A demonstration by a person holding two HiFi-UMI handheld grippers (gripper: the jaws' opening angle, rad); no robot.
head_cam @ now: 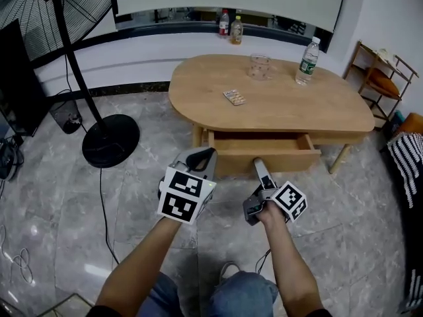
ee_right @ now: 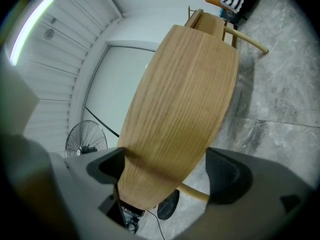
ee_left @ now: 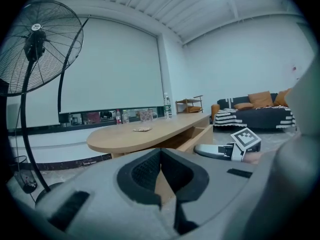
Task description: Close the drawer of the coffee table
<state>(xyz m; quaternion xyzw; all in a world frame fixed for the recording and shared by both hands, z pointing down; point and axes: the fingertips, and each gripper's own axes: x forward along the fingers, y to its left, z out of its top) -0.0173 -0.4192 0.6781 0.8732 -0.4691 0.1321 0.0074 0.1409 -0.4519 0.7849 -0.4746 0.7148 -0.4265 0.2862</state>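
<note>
The oval wooden coffee table (head_cam: 277, 104) has its drawer (head_cam: 264, 160) pulled out toward me, the inside bare. My right gripper (head_cam: 258, 164) is turned on its side with its tips at the drawer front. In the right gripper view the right gripper (ee_right: 167, 171) is open, its pads wide apart, and the wood panel (ee_right: 175, 109) fills the space between and ahead of them. My left gripper (head_cam: 203, 156) hovers left of the drawer, just short of its front corner. In the left gripper view the left gripper (ee_left: 160, 156) is shut on nothing; the drawer (ee_left: 197, 136) shows beyond it.
On the tabletop stand a water bottle (head_cam: 307, 61), a glass (head_cam: 260, 67) and a blister pack (head_cam: 234, 97). A pedestal fan's base (head_cam: 109, 140) sits on the marble floor at left. A wooden rack (head_cam: 380, 78) is at far right, a sofa (ee_left: 255, 114) beyond.
</note>
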